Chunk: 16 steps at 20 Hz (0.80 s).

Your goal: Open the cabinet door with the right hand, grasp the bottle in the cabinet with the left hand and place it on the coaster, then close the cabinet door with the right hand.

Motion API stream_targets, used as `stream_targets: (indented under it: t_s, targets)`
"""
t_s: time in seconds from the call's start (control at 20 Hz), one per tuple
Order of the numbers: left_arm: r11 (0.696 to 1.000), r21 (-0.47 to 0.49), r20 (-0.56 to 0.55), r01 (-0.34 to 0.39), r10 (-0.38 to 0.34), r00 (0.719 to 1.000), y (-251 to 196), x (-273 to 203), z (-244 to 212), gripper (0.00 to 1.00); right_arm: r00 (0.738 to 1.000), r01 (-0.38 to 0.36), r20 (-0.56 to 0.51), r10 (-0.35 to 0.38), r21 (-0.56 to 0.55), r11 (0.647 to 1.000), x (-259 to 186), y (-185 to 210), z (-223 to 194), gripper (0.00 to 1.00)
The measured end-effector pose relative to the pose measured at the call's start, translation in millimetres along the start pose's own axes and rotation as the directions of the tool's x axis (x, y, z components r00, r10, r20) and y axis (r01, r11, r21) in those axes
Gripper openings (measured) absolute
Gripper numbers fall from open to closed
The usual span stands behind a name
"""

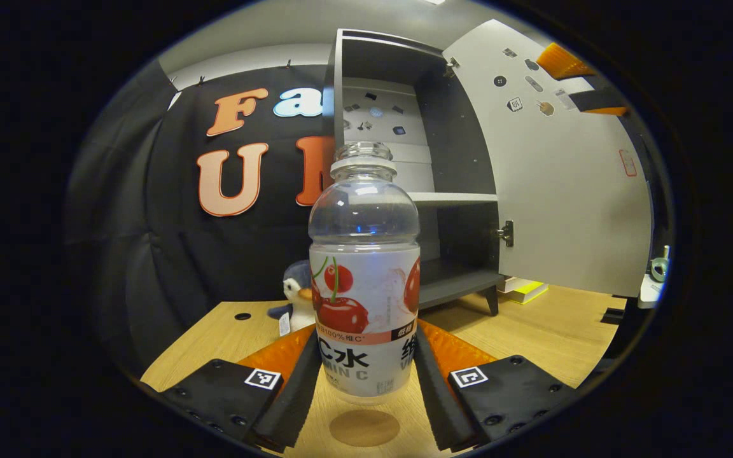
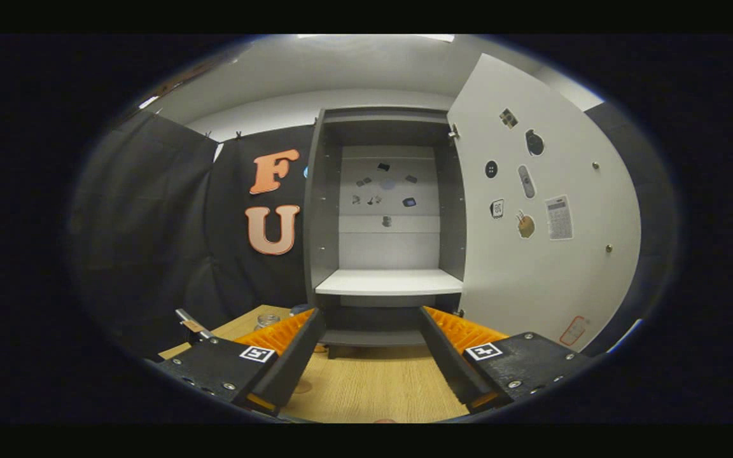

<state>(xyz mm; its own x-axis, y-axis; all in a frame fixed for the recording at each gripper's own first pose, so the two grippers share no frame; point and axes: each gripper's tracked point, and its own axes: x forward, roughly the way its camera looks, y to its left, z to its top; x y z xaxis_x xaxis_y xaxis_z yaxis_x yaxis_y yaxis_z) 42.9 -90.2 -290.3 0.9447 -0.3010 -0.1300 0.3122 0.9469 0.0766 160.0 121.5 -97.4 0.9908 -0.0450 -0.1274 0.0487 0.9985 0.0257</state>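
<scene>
Plainly, in the left gripper view the bottle (image 1: pixel 364 280) was held upright between the two fingers of the left gripper (image 1: pixel 366 388), both fingers being pressed against its lower label from either side. The bottle was seen without a cap, clear in its upper half, with a cherry picture on the label. Its base was raised just above the wooden table (image 1: pixel 551 331), and the round brown coaster (image 1: pixel 364 427) lay on the table directly beneath it, not touched by it. Behind the bottle the cabinet (image 1: pixel 443 191) was seen with its door (image 1: pixel 564 178) swung wide open to the right; small stickers were seen on the door's inner face and on the cabinet's back panel. A soft toy penguin (image 1: pixel 295 296) was seen on the table to the left of the bottle, and a yellow book (image 1: pixel 522 290) beside the cabinet's foot.

In the right gripper view the right gripper (image 2: pixel 369 375) was held wide apart with nothing between its fingers, pointed at the open cabinet (image 2: pixel 385 254). The shelf (image 2: pixel 389 282) inside was seen bare, and the door (image 2: pixel 532 229) stood open at the right.
</scene>
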Motion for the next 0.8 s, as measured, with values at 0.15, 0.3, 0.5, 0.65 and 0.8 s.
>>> stream_targets:
  t_s: [0.15,0.3,0.5,0.65,0.8]
  targets:
    - [1.0,-0.018,-0.025,0.004,-0.005,1.0,2,2,-31,0.82,1.0,0.015,-0.024,-0.015,-0.004,1.0,5,4,-12,0.94]
    - [0.999,-0.033,-0.054,-0.014,0.012,0.998,8,3,-59,0.82,0.998,0.016,-0.068,-0.017,-0.011,1.0,10,7,-28,0.93]
    - [0.995,-0.092,-0.107,-0.036,0.026,0.994,12,7,-88,0.82,0.993,0.015,-0.116,-0.018,-0.024,1.0,13,10,-46,0.93]
    - [0.995,-0.096,-0.125,-0.039,0.027,0.992,10,13,-97,0.82,0.992,0.01,-0.128,-0.013,-0.022,1.0,16,14,-51,0.93]
    - [0.996,-0.083,-0.138,-0.033,0.021,0.99,6,17,-104,0.81,0.991,0.008,-0.131,-0.013,-0.037,0.999,15,15,-50,0.93]
